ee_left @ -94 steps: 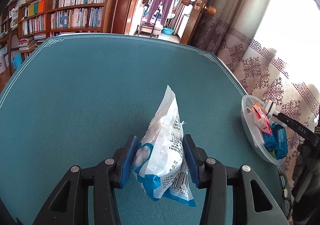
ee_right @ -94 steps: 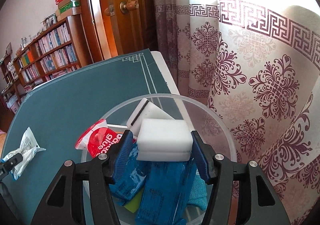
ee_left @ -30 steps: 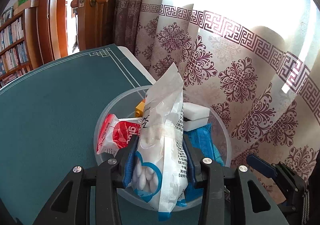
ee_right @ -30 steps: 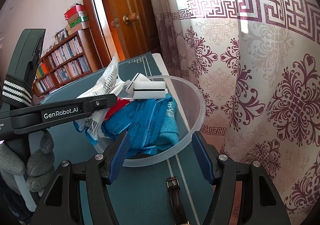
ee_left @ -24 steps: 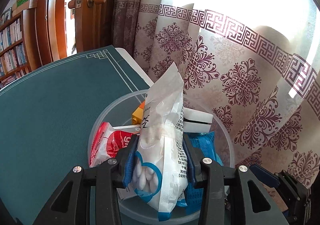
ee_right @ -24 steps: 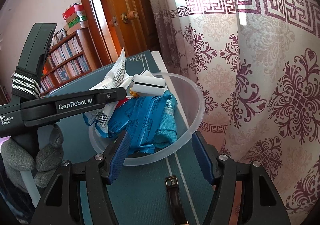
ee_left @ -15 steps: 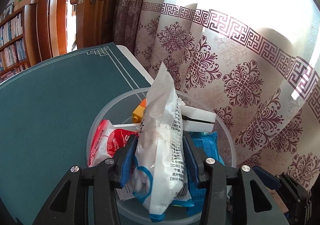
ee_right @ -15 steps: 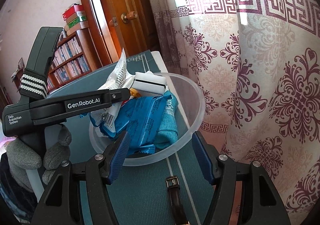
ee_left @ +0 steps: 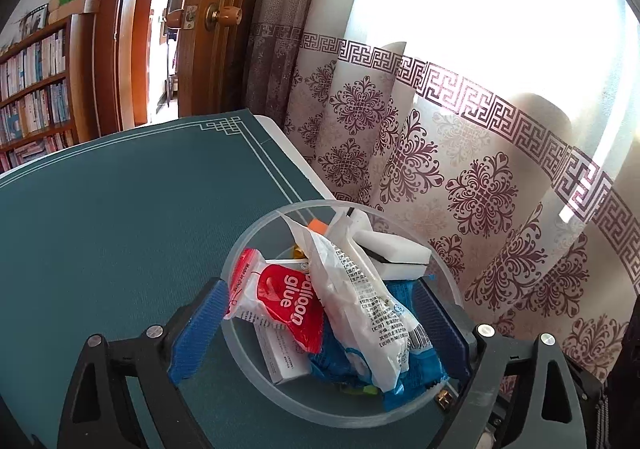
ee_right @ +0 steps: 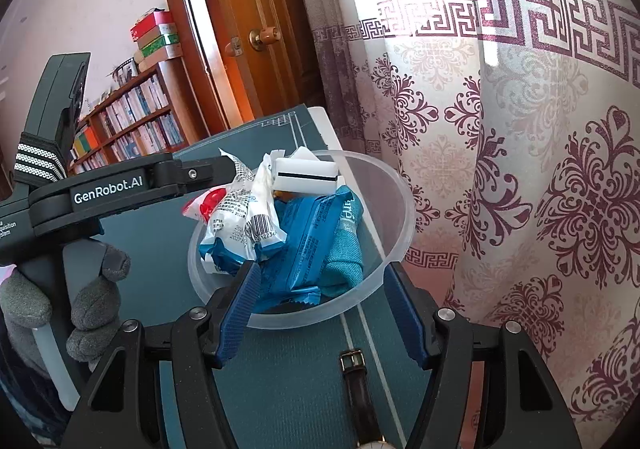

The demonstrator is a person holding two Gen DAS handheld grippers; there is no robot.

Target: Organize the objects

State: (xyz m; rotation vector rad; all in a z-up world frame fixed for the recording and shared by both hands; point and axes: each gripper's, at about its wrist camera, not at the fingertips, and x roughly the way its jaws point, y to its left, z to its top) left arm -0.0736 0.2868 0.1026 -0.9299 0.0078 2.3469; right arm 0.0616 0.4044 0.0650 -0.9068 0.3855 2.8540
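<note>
A clear plastic bowl (ee_left: 256, 237) sits at the right edge of the teal table, also in the right wrist view (ee_right: 400, 193). In it lie a white-and-blue snack bag (ee_left: 360, 297) (ee_right: 244, 209), a red balloon-glue packet (ee_left: 284, 297), a white sponge (ee_left: 392, 253) (ee_right: 306, 177), blue packets (ee_right: 308, 241) and a teal cloth (ee_right: 344, 249). My left gripper (ee_left: 316, 329) is open above the bowl, the bag loose between its fingers. My right gripper (ee_right: 320, 309) is open and empty at the bowl's near rim.
A patterned curtain (ee_left: 460, 177) hangs right beside the table edge. A watch with a brown strap (ee_right: 358, 389) lies on the table under my right gripper. A wooden door (ee_left: 216, 29) and bookshelves (ee_left: 32, 89) stand behind the teal table (ee_left: 120, 217).
My left gripper carried the snack bag from the table to the bowl, then opened; the bag now lies in the bowl. My right gripper stayed open near the bowl.
</note>
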